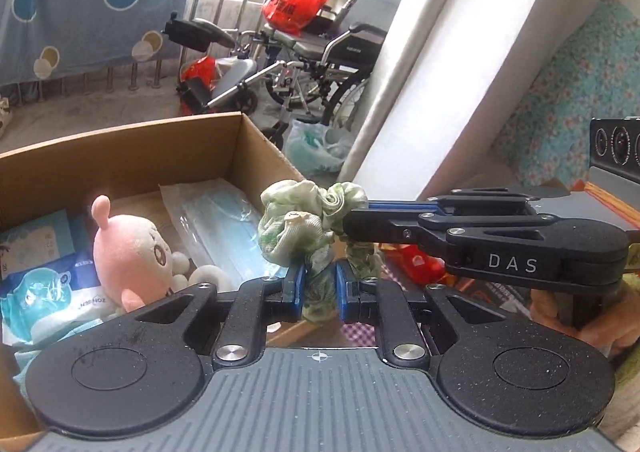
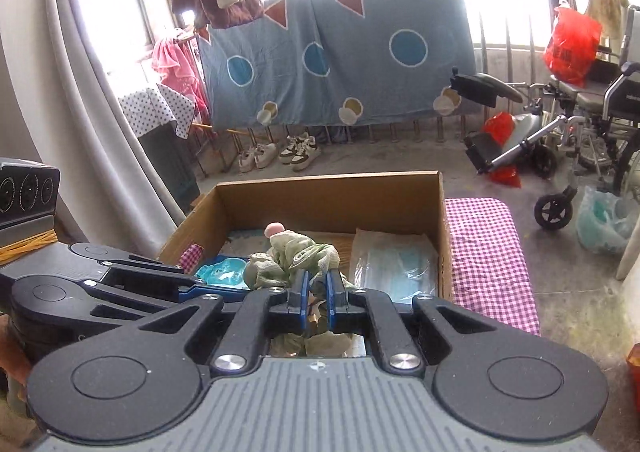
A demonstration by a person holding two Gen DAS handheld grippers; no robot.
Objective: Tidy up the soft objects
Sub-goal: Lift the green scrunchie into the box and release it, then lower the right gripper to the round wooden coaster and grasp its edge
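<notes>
Two grippers clamped on one green cloth (image 1: pixel 298 228): left gripper (image 1: pixel 319 288) pinching lower fold, right gripper (image 2: pixel 317 302) pinching other end, cloth held above cardboard box (image 2: pixel 328 187) near its right edge.

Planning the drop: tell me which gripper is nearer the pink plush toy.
Left. The left gripper, shut on the green cloth, sits just right of the pink plush toy; the right gripper grips farther right.
</notes>
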